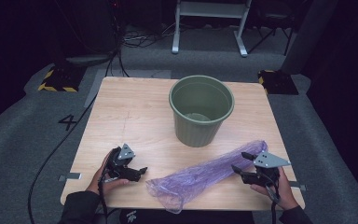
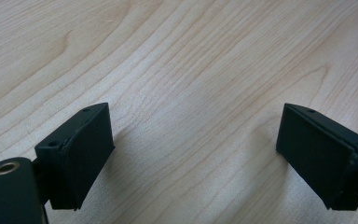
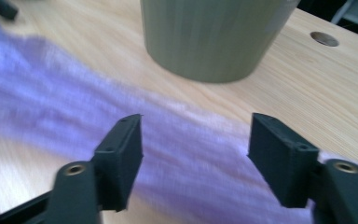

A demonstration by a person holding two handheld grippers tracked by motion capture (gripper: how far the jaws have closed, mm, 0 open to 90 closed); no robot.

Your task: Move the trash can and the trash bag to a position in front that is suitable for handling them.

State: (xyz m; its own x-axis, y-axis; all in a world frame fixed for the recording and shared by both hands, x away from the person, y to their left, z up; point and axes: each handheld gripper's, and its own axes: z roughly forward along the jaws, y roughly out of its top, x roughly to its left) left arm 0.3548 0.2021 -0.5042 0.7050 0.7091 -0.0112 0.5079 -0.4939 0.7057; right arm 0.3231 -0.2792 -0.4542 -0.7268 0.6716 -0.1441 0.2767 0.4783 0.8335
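The right gripper (image 3: 193,154) has its two black jaws spread, with the long, crinkled, translucent purple plastic bag (image 3: 74,116) lying across the gap beneath them; the pads do not press on it, and whether either tip brushes the film cannot be told through the blur of the right gripper view. In the high view this right gripper (image 1: 242,164) sits at the bag's far-right end, its jaws pointing leftward along the bag (image 1: 205,172), the person's right hand (image 1: 279,189) wrapped around its body and a cable trailing down from it.

Beyond the right jaws, past the bag, stands the round, ribbed olive-green plastic bucket (image 3: 214,37), upright and open at the top (its inside looks empty in the high view (image 1: 201,111)). It is near the bag but apart from it.

The left gripper (image 2: 196,154) also has its jaws wide apart, with nothing but bare wood grain between them. In the high view the left gripper (image 1: 142,171) rests low over the table, tips pointing right towards the bag's crumpled open mouth, just short of it and not touching. The person's left hand (image 1: 103,175) holds its body.

Everything lies on a pale, square wooden table (image 1: 130,116) with grey carpet around it.
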